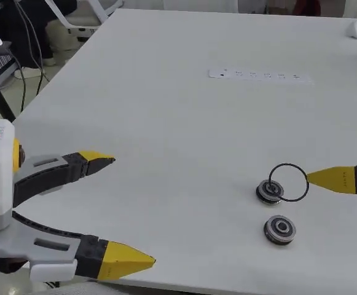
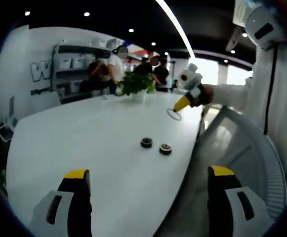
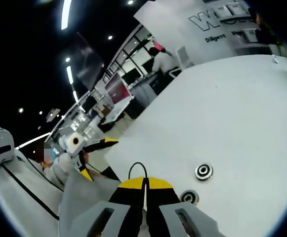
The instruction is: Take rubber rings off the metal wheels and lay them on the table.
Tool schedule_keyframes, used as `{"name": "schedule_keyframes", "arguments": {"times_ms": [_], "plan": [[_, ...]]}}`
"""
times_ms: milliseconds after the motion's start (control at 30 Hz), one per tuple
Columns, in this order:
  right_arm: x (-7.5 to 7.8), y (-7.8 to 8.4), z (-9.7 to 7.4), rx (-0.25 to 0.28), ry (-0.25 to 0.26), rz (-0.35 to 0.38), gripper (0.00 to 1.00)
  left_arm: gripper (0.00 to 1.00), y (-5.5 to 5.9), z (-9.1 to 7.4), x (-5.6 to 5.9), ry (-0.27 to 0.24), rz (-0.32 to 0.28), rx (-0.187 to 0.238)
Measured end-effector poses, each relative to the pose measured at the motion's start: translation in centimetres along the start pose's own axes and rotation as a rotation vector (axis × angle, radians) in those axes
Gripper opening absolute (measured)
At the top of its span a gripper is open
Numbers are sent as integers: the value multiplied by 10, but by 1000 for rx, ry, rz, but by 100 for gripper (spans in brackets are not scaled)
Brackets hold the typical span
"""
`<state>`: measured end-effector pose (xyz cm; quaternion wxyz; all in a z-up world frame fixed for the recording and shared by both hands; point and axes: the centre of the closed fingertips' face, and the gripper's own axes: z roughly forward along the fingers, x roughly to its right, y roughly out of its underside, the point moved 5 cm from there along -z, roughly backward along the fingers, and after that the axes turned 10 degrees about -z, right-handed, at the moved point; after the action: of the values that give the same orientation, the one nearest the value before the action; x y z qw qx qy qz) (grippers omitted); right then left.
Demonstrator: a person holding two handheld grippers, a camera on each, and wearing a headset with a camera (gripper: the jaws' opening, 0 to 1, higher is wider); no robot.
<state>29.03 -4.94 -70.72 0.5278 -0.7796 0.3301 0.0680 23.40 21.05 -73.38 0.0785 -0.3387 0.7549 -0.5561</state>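
Pinching a rubber ring (image 1: pixel 289 182), right hand-held gripper (image 1: pixel 310 178) above metal wheels (image 1: pixel 280 228), left hand-held gripper (image 1: pixel 133 211) wide

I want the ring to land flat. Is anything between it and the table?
Mostly no: the thin black rubber ring in the shut right claw hangs by one round metal wheel; bare white table lies beside.

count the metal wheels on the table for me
2. One wheel sits on the table close to the right tongs, which hold a rubber ring; the other wheel lies beside it, nearer the table's edge. None looks hidden.
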Motion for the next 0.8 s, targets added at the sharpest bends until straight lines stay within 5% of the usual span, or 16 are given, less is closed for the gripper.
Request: {"name": "schedule_keyframes", "arguments": {"times_ms": [267,533,800], "plan": [[-2,-2,21,-49,-12,-19,0,100,6,-10,-5,4,-15,10],[1,10,45,-179,-41,-64,0,99,8,-15,-12,0,-25,12],[7,20,62,-253,-59,-86,0,99,7,-17,-18,-2,-38,26]]}}
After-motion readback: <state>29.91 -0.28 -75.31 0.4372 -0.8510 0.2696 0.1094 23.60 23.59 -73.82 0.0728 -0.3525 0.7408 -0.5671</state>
